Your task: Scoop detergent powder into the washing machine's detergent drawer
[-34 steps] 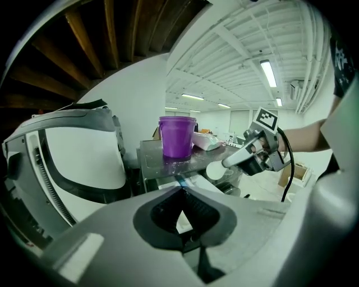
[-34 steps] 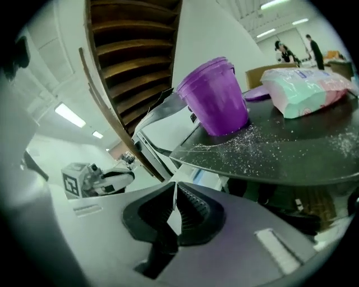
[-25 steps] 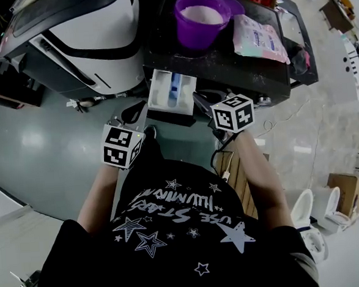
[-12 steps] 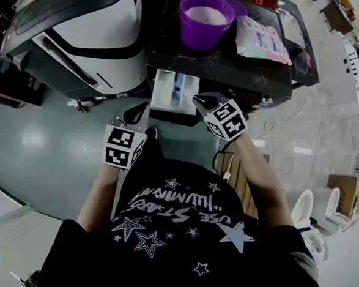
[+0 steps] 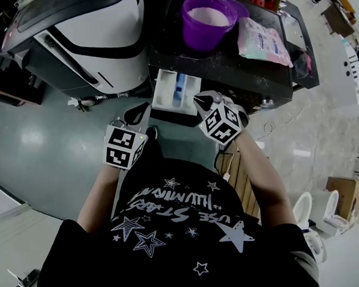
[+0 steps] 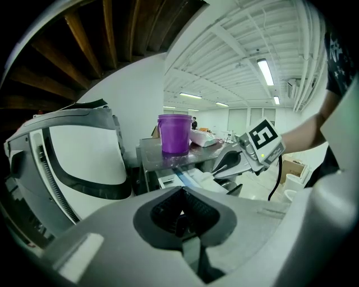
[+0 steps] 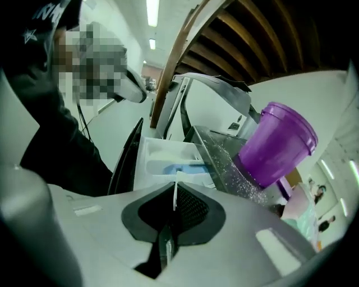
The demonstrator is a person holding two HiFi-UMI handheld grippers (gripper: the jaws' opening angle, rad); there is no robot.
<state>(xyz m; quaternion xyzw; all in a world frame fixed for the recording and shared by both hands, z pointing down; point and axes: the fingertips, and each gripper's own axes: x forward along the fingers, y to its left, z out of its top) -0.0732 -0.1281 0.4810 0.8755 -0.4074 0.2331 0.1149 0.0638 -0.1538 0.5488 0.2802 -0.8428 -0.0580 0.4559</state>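
Drawer (image 5: 174, 90) sits pulled out just ahead of both tongs in the head view, between the left gripper (image 5: 139, 112) and right gripper (image 5: 201, 99), so it looks ready for filling. Left gripper view: jaws pressed together, nothing in them, purple tub (image 6: 174, 133) further ahead. Right gripper view: jaws together too, empty, tub off to the right, probably the next reach.

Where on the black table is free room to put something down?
Free: the front strip of the table, between the bucket and bag behind and the front edge; it is dusted with powder. Crowded: the back, filled by bucket and bag.
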